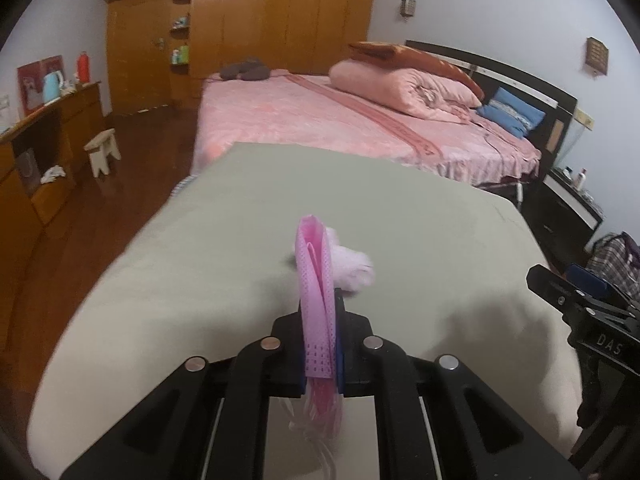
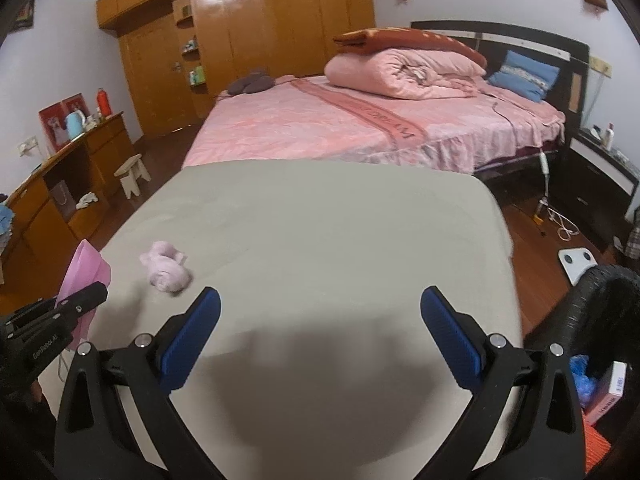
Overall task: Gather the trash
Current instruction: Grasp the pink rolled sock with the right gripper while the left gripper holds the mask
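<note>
Right gripper (image 2: 320,322) jaws wide apart over grey table (image 2: 340,216); crumpled pink tissue (image 2: 166,267) lies left (left gripper (image 2: 86,300) clamps pink mask (image 2: 86,268)).

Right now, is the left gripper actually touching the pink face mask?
Touching: in the left wrist view the left gripper is shut on the pink face mask, both pads pressing its folded sides.

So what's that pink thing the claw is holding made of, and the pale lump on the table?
The pink thing looks like a folded face mask of thin non-woven fabric: matte, with rows of tiny embossed dots and white strings hanging below. The left claw is shut on it. The pale lump seems to be crumpled tissue or soft paper, matte and wrinkled, though blur leaves that open.
</note>
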`<state>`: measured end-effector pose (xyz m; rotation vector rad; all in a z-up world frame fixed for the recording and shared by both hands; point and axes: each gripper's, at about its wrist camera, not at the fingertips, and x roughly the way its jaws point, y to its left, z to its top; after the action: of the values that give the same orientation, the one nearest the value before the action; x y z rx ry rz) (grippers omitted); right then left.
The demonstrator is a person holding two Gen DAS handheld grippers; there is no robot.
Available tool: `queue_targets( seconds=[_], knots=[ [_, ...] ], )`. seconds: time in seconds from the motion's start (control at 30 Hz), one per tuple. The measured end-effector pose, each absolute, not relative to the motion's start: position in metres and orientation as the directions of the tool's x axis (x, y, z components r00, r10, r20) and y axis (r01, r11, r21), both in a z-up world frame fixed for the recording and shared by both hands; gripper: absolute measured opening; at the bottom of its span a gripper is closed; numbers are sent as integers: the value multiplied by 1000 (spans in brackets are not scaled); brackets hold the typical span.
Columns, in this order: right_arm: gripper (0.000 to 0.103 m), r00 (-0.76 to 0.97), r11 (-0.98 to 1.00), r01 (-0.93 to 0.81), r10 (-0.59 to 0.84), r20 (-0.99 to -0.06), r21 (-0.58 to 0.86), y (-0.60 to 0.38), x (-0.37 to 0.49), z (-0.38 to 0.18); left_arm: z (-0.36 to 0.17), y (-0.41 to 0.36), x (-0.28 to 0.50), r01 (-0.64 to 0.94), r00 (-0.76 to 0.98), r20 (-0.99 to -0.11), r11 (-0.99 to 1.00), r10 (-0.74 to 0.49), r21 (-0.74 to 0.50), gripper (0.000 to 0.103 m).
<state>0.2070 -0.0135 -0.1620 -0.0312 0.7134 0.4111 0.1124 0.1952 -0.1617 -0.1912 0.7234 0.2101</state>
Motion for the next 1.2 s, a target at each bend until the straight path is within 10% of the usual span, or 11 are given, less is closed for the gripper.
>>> queue_targets(
  seconds=[0.83,1.1,1.2],
  knots=[
    [97,577,853,-515,420,-700,87,148,227,-190,-187,307,99,-416,683,-679,907,269,-59,10],
    [73,512,838,-540,404,-758,81,166,228,-211,-193,319,96,-433,674,-686,899,275,-64,10],
    [49,474,819,-563,428,-769,109,169,228,-213,-194,319,97,-434,672,-688,898,275,-65,10]
  ],
)
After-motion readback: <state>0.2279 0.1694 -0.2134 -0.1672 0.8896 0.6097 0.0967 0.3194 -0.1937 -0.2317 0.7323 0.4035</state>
